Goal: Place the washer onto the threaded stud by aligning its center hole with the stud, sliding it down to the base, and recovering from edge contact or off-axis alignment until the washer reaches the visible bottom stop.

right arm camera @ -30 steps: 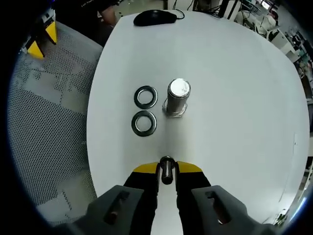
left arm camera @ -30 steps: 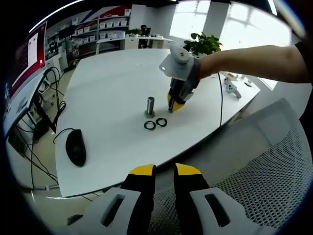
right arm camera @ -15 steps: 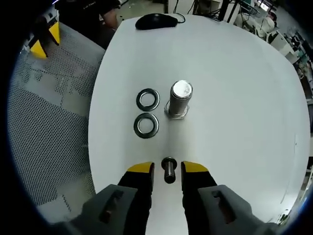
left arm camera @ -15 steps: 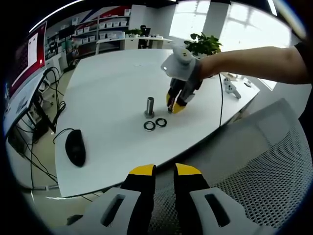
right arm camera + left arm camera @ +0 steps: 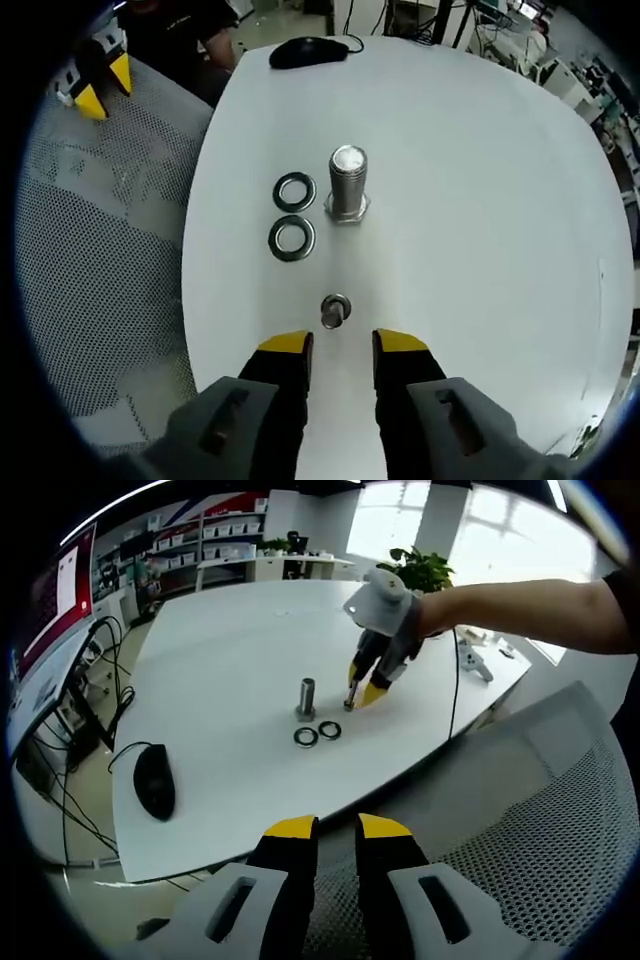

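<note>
On the white table [image 5: 480,200] a large threaded stud [image 5: 347,185] stands upright on its hex base. Two dark washers [image 5: 295,191] [image 5: 291,238] lie flat just to its left. A small bolt [image 5: 335,310] stands on the table, just ahead of my right gripper [image 5: 342,345], which is open and apart from it. In the left gripper view the stud [image 5: 306,697], both washers [image 5: 306,736] [image 5: 330,729] and the right gripper [image 5: 364,683] appear far off. My left gripper [image 5: 338,830] hangs over a mesh chair, jaws slightly apart with nothing between them.
A black mouse [image 5: 308,50] lies at the table's far end, with its cable running off the edge [image 5: 128,750]. A grey mesh chair [image 5: 100,250] stands along the table's side. A person's arm [image 5: 520,600] reaches in over the table. Shelves and a plant [image 5: 415,568] stand behind.
My right gripper opened and let go of the small bolt, leaving it standing on the table, then drew back a little. The left gripper stayed still.
</note>
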`<state>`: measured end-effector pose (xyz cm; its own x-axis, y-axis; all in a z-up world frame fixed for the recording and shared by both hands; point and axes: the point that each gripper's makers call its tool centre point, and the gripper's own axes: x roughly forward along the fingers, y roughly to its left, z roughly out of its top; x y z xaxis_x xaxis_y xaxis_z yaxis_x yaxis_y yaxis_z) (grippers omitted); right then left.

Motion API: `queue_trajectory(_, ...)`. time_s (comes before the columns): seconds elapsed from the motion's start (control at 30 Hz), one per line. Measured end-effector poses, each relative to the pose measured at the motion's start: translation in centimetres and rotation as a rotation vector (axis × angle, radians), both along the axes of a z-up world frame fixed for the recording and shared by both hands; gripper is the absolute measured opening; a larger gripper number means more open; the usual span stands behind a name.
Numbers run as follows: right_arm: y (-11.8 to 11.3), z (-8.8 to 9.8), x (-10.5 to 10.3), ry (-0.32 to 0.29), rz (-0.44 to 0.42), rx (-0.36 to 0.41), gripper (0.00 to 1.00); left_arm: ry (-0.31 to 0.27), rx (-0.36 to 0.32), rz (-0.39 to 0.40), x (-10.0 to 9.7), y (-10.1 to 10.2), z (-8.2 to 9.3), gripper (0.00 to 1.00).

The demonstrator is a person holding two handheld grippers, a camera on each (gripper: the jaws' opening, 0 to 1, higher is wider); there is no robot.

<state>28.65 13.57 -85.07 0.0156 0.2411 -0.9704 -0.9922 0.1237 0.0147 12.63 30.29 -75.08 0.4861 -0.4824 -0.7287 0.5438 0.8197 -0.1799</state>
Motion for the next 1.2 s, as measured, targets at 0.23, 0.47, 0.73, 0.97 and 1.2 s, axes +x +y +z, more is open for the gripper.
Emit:
queue_trajectory(0.23,-1.4,0.0,0.3,0.0,-0.035,-0.005,0.26,0.0,0.0,0.0,0.0,0.0,0.0,0.12)
queue_trajectory(0.47,-2.1,0.0,1.5,-0.007,-0.101,0.031,0.26,-0.001,0.0,0.002,0.0,0.0,0.0,0.12)
queue_trajectory(0.73,-3.3,0.1,3.2,-0.038,-0.167,0.041,0.26,-0.001,-0.001,0.004,0.0,0.0,0.0,0.12)
queue_trajectory(0.97,-3.9,-0.4,3.4,-0.041,-0.218,0.041,0.26,0.001,0.0,0.004,0.0,0.0,0.0,0.12)
queue_trajectory(1.2,-3.3,-1.0,3.4,-0.009,-0.28,0.076,0.25,0.001,-0.001,0.007,0.0,0.0,0.0,0.12)
